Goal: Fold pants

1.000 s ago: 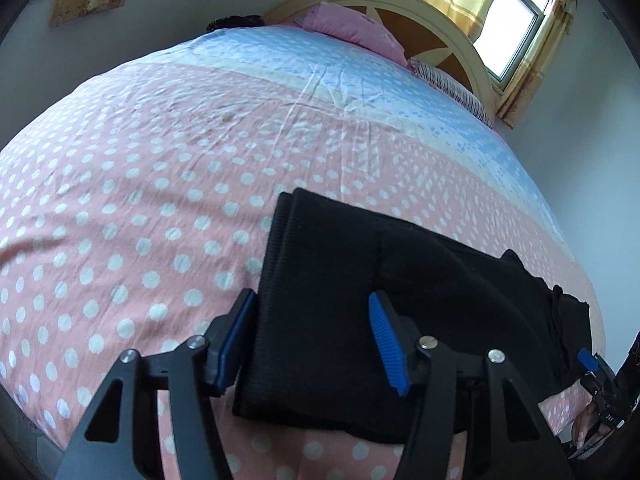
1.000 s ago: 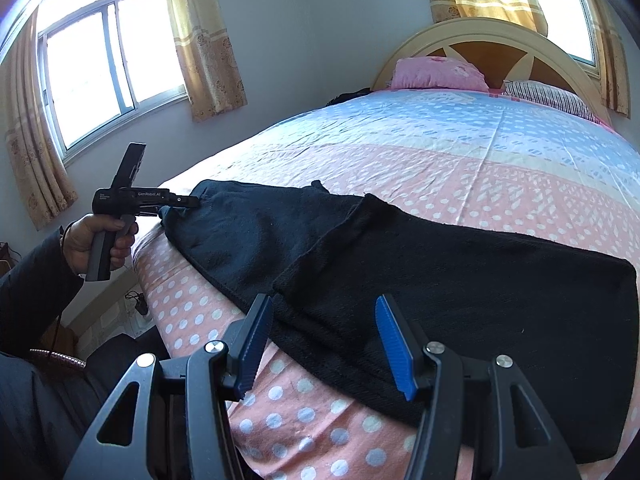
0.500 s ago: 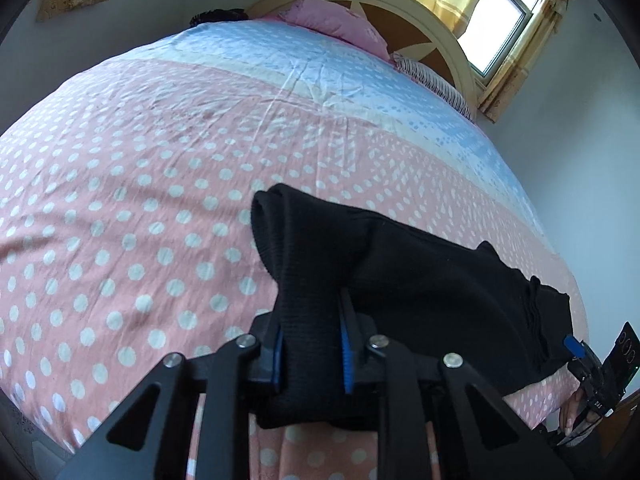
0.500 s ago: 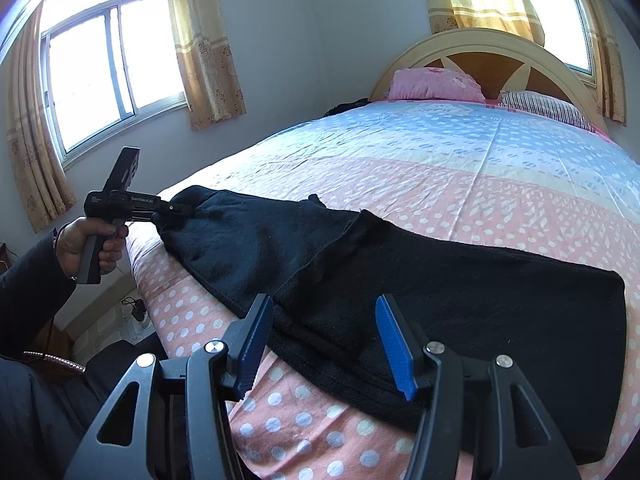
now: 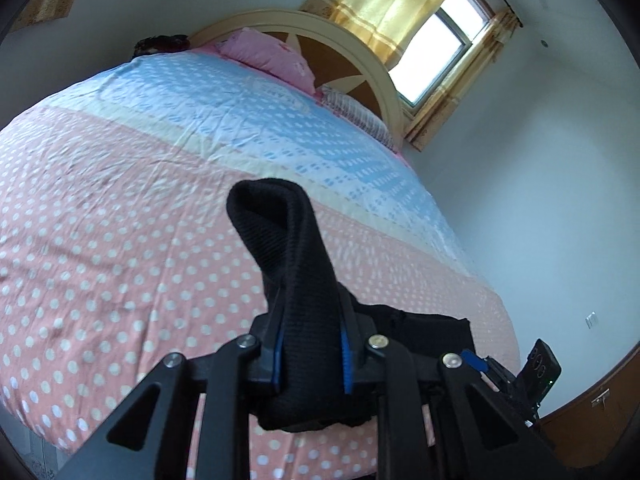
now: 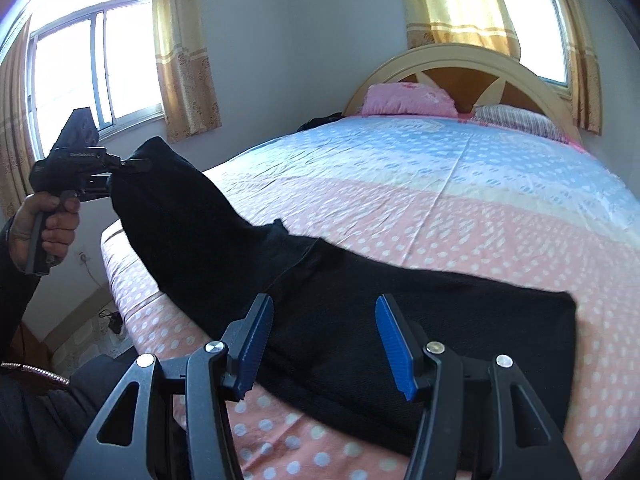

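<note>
Black pants [image 6: 400, 312] lie across the near edge of the bed. My left gripper [image 5: 310, 344] is shut on one end of the pants [image 5: 288, 248] and holds it lifted off the bed, bunched and standing up between the blue pads. In the right wrist view the left gripper [image 6: 128, 166] holds that raised end at the far left. My right gripper [image 6: 324, 344] is open and empty, hovering just above the middle of the pants. It also shows in the left wrist view [image 5: 480, 362] at the lower right.
The bed has a pink polka-dot and blue cover [image 6: 460, 200], a pink pillow [image 6: 408, 98], a striped pillow [image 6: 516, 118] and a curved headboard [image 6: 472, 64]. A dark item [image 5: 160, 44] lies at the bed's far corner. Curtained windows [image 6: 92, 60] are on the walls.
My left gripper closed on the end of the pants and lifted it up off the bed. My right gripper stayed open over the middle of the pants.
</note>
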`<state>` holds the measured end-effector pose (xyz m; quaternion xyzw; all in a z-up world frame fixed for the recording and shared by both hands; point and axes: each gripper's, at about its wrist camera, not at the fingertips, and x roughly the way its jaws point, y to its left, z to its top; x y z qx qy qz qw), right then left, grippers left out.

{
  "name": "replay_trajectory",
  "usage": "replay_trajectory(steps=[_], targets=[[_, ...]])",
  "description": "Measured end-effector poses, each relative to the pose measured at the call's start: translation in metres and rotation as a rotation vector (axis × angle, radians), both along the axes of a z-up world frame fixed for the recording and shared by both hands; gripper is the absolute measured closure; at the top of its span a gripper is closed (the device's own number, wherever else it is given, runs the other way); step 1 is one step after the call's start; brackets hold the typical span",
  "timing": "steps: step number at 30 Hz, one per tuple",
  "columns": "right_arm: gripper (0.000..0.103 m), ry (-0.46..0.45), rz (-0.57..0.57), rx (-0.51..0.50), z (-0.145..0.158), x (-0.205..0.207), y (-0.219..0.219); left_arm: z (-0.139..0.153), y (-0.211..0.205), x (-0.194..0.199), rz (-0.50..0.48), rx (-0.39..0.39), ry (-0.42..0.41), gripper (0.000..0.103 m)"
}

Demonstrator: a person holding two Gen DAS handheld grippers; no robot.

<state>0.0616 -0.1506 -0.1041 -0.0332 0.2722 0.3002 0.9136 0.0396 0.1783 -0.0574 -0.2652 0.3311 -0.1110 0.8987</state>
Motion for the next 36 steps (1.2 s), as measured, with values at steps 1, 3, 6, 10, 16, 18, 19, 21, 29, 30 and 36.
replay_trajectory(steps=[1, 3, 6, 10, 16, 18, 19, 21, 29, 30, 36], targets=[[0.047, -0.009, -0.015, 0.004, 0.005, -0.001, -0.007, 0.005, -0.007, 0.003, -0.018, -0.004, -0.009, 0.082], [0.047, -0.019, -0.038, 0.017, 0.012, -0.002, -0.020, 0.016, -0.026, 0.008, -0.066, -0.014, -0.026, 0.082], [0.047, -0.037, -0.095, 0.036, 0.020, -0.003, -0.045, 0.027, -0.059, 0.017, -0.137, -0.001, -0.035, 0.082], [0.047, -0.029, -0.182, 0.071, 0.022, 0.002, -0.074, 0.037, -0.102, 0.032, -0.225, 0.006, -0.035, 0.082], [0.047, -0.005, -0.289, 0.127, 0.016, 0.012, -0.107, 0.044, -0.160, 0.059, -0.319, 0.012, -0.010, 0.082], [0.047, -0.002, -0.323, 0.145, 0.014, 0.015, -0.116, 0.048, -0.180, 0.068, -0.342, 0.025, 0.004, 0.082], [0.047, 0.001, -0.336, 0.153, 0.013, 0.016, -0.120, 0.048, -0.189, 0.072, -0.351, 0.032, 0.010, 0.082], [0.047, 0.014, -0.365, 0.172, 0.011, 0.019, -0.128, 0.048, -0.207, 0.080, -0.374, 0.038, 0.021, 0.082], [0.047, 0.053, -0.433, 0.230, 0.005, 0.024, -0.149, 0.023, -0.261, 0.106, -0.453, 0.064, 0.085, 0.082], [0.047, 0.055, -0.440, 0.232, 0.004, 0.025, -0.150, 0.018, -0.268, 0.108, -0.458, 0.082, 0.091, 0.082], [0.047, 0.075, -0.465, 0.244, 0.001, 0.028, -0.156, -0.014, -0.297, 0.117, -0.480, 0.141, 0.162, 0.082]])
